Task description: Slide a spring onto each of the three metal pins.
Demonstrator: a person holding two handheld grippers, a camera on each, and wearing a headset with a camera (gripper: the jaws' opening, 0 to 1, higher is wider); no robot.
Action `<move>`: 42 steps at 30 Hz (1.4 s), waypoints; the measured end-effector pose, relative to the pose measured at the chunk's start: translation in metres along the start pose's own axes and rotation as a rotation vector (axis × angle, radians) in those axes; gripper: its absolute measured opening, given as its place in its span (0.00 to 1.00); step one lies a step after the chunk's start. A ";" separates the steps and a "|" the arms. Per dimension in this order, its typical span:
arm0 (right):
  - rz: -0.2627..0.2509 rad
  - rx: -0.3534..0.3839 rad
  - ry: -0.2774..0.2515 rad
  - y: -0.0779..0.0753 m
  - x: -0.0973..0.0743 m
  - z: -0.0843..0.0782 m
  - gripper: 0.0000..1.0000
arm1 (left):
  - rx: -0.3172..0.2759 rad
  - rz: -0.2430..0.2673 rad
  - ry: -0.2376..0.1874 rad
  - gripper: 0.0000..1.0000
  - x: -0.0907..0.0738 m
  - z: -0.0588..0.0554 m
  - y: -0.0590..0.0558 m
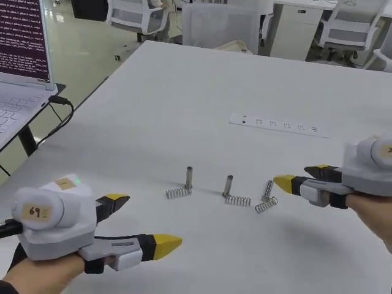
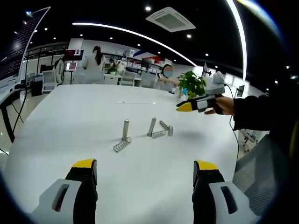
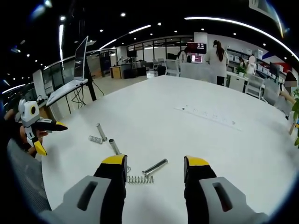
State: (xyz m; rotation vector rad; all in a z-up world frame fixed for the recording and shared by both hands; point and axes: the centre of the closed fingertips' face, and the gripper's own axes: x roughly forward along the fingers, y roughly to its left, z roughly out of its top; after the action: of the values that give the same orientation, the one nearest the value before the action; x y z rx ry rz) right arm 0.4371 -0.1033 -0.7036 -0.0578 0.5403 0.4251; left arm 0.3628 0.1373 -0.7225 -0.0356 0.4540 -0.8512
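**Head view**
- Pins: three stand in a row on the table [image 1: 153, 110]: left pin [image 1: 188, 176], mid pin [image 1: 228, 185], right pin [image 1: 267, 190]. All are bare.
- Springs: one lies at the foot of each pin: left spring [image 1: 178, 193], mid spring [image 1: 237, 200], right spring [image 1: 266, 205]. None is threaded.
- Left gripper [image 1: 144, 223]: jaws apart and empty, well short of the row.
- Right gripper [image 1: 303, 176]: jaws apart and empty, near the right pin.
- Background: power strip [image 1: 275, 125] beyond the row, laptop [image 1: 18, 61] at the left.

**Left gripper view**
- Jaws: wide apart, nothing between them.
- Ahead: left pin [image 2: 125, 129], with left spring [image 2: 121, 144] just beside its base.
- Right gripper [image 2: 196, 105]: hangs past the far pins.

**Right gripper view**
- Jaws: apart and empty.
- Just ahead of the tips: right pin [image 3: 155, 166] and right spring [image 3: 140, 179].
- Pin angle: it reads steeply tilted here. I cannot tell whether that is the lens or a real lean.
- Left gripper [image 3: 49, 137]: far off at the table edge.

**Risks (judged)**
- Toppled pin: the pins look free-standing, and each spring lies right at a base. A jaw tip reaching for a spring could knock over its pin.
- Lost spring: it is small, round and elastic, so a hard or off-centre pinch could shoot it out or roll it away.
- Snagged coil: if the spring comes down off-axis it may catch on the pin top and push the pin over, unless the other gripper steadies it.
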 end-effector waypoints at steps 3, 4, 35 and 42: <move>-0.006 0.002 0.019 -0.002 0.007 0.000 0.45 | 0.002 0.001 0.002 0.82 0.000 0.000 0.000; -0.007 0.006 0.024 -0.002 0.009 0.000 0.45 | 0.001 0.002 0.001 0.82 0.000 0.000 0.001; -0.049 0.046 0.255 -0.006 0.056 -0.032 0.26 | 0.005 -0.003 0.006 0.80 0.001 -0.002 0.004; -0.057 0.056 0.284 -0.006 0.059 -0.038 0.25 | 0.003 -0.003 0.004 0.80 0.002 -0.002 0.003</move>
State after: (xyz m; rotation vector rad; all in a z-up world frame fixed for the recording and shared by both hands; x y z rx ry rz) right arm 0.4669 -0.0924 -0.7666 -0.0801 0.8279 0.3472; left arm 0.3655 0.1387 -0.7251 -0.0319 0.4566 -0.8554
